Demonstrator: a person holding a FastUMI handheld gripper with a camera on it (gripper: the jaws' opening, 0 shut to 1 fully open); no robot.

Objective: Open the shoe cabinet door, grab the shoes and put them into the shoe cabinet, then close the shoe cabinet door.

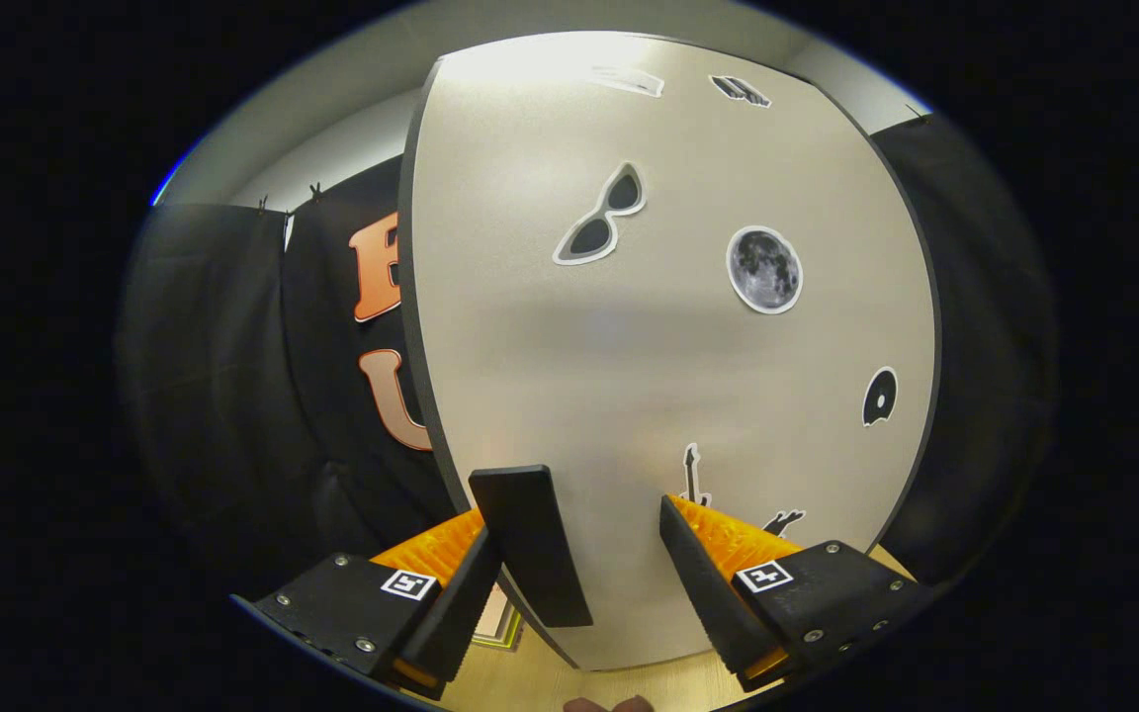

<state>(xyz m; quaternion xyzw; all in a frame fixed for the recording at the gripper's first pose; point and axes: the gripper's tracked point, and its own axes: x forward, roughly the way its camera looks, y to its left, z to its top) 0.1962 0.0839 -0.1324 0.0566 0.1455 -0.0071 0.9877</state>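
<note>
The shoe cabinet door [668, 336] stands right in front of me, a flat, stiff, smooth panel dotted with stickers, and its dark handle [530, 544] juts up from the lower left edge just ahead of the left finger. I judge the door light on its hinge but too slick to pull by the face, so the handle is the place to grip. My hand-held gripper [594, 583] is spread wide, holding nothing, over the pale floor [530, 682].

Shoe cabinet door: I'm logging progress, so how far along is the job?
Done: nothing I can confirm. In hand: the open claw straddles the handle on the door, not yet gripping. Left: I cannot tell whether this is the opening or closing pull; if opening, everything else remains.
</note>
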